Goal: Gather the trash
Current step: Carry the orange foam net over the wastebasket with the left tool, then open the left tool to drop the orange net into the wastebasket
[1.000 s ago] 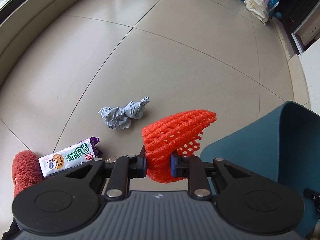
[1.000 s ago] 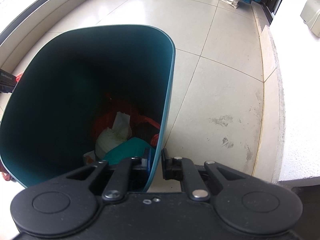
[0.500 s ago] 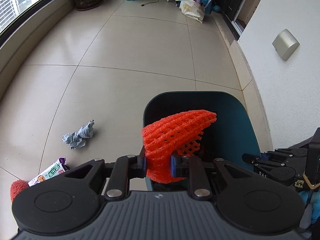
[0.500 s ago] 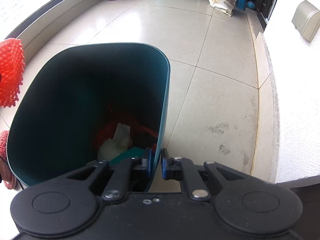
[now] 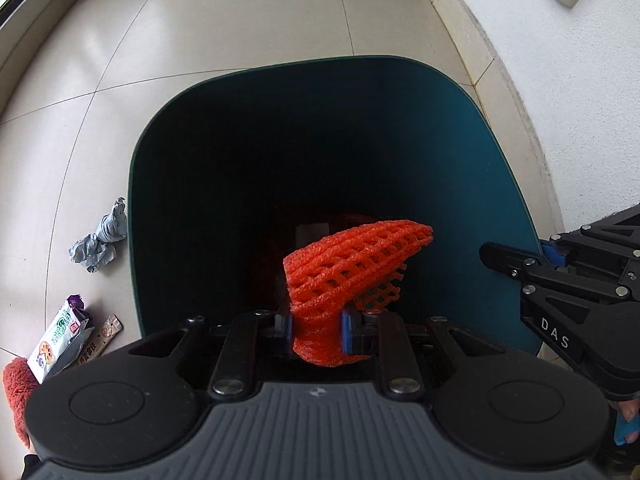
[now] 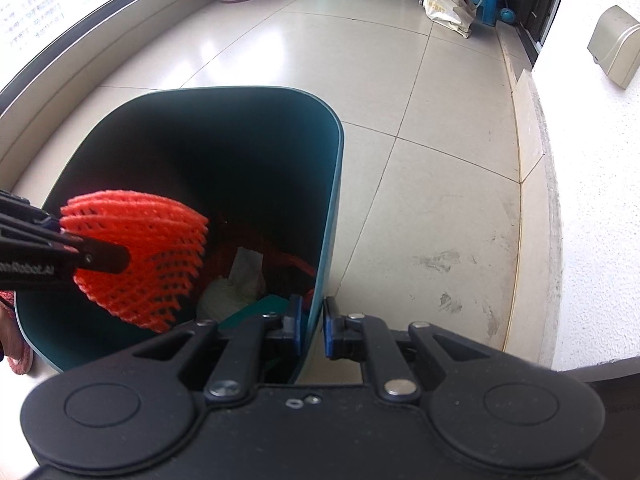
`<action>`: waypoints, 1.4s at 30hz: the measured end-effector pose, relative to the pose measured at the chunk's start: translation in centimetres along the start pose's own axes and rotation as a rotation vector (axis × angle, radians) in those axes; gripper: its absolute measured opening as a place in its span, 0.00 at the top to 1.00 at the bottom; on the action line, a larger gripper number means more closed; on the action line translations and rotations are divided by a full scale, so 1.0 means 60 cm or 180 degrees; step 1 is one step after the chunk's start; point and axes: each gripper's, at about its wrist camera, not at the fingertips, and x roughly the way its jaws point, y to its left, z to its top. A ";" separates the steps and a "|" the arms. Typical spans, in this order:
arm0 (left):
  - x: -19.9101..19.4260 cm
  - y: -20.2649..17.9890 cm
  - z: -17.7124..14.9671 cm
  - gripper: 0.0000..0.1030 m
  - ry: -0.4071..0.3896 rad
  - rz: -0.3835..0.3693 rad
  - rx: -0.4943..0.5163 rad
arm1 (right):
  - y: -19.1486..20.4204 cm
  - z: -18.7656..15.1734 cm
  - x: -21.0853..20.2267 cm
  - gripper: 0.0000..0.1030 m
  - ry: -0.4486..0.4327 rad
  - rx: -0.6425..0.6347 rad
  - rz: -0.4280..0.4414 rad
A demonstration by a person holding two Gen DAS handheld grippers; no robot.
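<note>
Over bin [image 5: 500, 184] mouth, my left tool [image 5: 316, 334] clamps orange foam net [image 5: 352, 264]. My right tool [image 6: 312, 330], at 3 o'clock, pinches bin rim. I'd lower net below rim before releasing; springy mesh may snag pads. Crumpled paper [image 5: 98, 242], wrappers [image 5: 60, 338] wait on floor, 9 o'clock.

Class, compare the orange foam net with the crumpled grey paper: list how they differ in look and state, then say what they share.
1. The foam net is bright orange open mesh; the grey paper is a dull, solid crumpled wad.
2. The net is clamped in the left gripper; the paper lies loose on the floor.
3. The net hangs over the open bin; the paper sits outside, beside its wall.
Both are light, squashable trash.
</note>
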 end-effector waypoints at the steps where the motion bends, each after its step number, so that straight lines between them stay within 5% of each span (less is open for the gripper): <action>1: 0.007 -0.003 0.000 0.80 0.0032 0.0010 0.0030 | 0.000 0.000 -0.001 0.91 -0.0002 -0.0001 0.0004; 10: 0.027 -0.005 0.000 0.72 0.0114 -0.0156 0.0030 | 0.000 -0.001 -0.002 0.90 -0.0012 -0.0027 0.0021; 11: 0.026 -0.003 -0.001 0.68 0.0104 -0.0193 0.0017 | 0.000 -0.001 -0.002 0.90 -0.0012 -0.0027 0.0023; 14: 0.017 0.006 -0.007 0.31 0.0002 -0.0254 -0.0021 | 0.000 0.000 -0.002 0.90 -0.0011 -0.0022 0.0029; 27: -0.067 0.050 -0.015 0.30 -0.0393 -0.0236 -0.0106 | 0.001 0.000 0.000 0.90 0.0003 -0.0011 0.0033; 42: -0.134 0.312 0.006 0.21 -0.0877 0.0077 -0.0981 | 0.004 0.001 0.004 0.90 0.0027 -0.0007 0.0000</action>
